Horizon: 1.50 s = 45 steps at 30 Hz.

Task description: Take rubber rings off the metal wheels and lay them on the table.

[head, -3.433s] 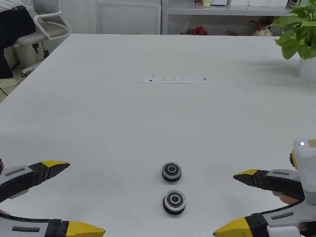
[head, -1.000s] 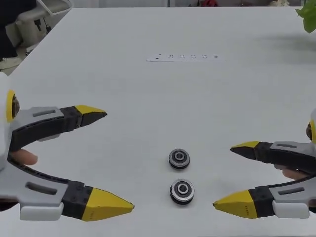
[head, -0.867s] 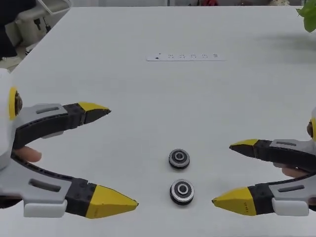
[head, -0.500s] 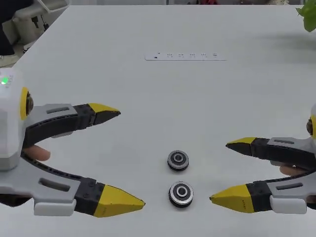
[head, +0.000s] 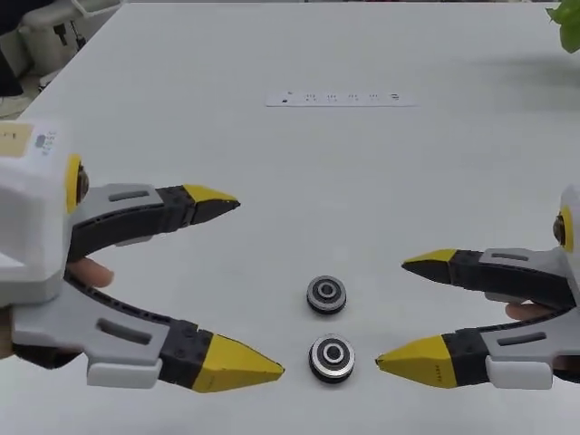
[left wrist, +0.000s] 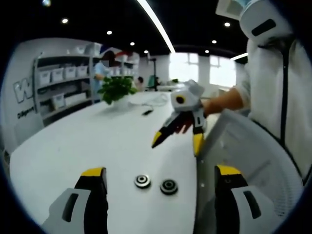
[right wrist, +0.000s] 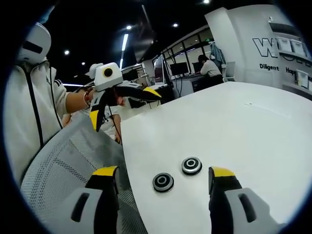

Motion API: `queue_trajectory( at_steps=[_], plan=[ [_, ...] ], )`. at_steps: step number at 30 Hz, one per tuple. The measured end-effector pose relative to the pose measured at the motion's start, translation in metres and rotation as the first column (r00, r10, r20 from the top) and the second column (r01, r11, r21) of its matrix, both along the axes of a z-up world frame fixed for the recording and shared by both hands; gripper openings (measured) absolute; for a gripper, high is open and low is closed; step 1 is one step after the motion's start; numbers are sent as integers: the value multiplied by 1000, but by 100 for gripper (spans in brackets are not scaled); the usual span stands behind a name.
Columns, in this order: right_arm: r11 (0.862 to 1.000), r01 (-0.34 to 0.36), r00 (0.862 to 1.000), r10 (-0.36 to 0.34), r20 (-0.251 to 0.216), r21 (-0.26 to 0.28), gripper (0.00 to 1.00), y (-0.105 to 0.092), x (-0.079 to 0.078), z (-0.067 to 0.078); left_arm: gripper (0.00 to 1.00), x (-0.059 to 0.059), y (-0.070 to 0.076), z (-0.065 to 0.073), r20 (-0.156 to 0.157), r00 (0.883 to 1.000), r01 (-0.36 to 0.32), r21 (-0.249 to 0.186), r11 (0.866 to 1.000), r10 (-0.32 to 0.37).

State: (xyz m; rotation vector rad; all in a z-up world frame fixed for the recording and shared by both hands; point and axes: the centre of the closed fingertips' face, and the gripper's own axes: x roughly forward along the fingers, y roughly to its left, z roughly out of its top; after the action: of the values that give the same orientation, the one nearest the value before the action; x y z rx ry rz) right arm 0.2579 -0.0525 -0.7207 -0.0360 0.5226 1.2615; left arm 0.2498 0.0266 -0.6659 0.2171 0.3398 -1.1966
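Rubber rings (head: 314, 360) look soft, stretchy, on two stiff wheels (head: 326, 295) at lower centre; we would pinch a ring's outer edge. Our left gripper (head: 259, 286) and right gripper (head: 390, 313) gape beside them.

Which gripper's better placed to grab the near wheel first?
Right, marginally. In the head view the right gripper is open, and its lower tip sits slightly closer to the near wheel than that of the left gripper, also open. Close call.

Head view looks down; gripper views face each other, sharing the wheels (head: 326, 295).
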Motion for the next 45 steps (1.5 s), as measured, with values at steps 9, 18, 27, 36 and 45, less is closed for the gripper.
queue_trajectory(
  at_steps=[9, 18, 27, 36, 45],
  plan=[
    [1000, -16, 1000, 16, 2, 3, 67, 3, 0, -4, 90, 2, -8, -4, -7, 1000, 30, -2, 1000, -31],
    [999, -38, 999, 38, -6, 15, 61, 8, -1, -10, 88, 4, -17, -13, -24, 998, 63, -1, 998, -63],
    [998, -70, 997, 70, -15, 2, 56, 14, -3, -22, 85, 3, -25, -26, -42, 993, 113, 20, 993, -112],
    [994, -114, 994, 113, -9, -4, 50, 22, -5, -32, 81, 1, -33, -41, -63, 985, 164, 34, 986, -161],
    [988, -150, 988, 151, 20, -23, 40, 22, -4, -45, 75, 0, -39, -56, -71, 977, 204, 50, 978, -200]
  ],
)
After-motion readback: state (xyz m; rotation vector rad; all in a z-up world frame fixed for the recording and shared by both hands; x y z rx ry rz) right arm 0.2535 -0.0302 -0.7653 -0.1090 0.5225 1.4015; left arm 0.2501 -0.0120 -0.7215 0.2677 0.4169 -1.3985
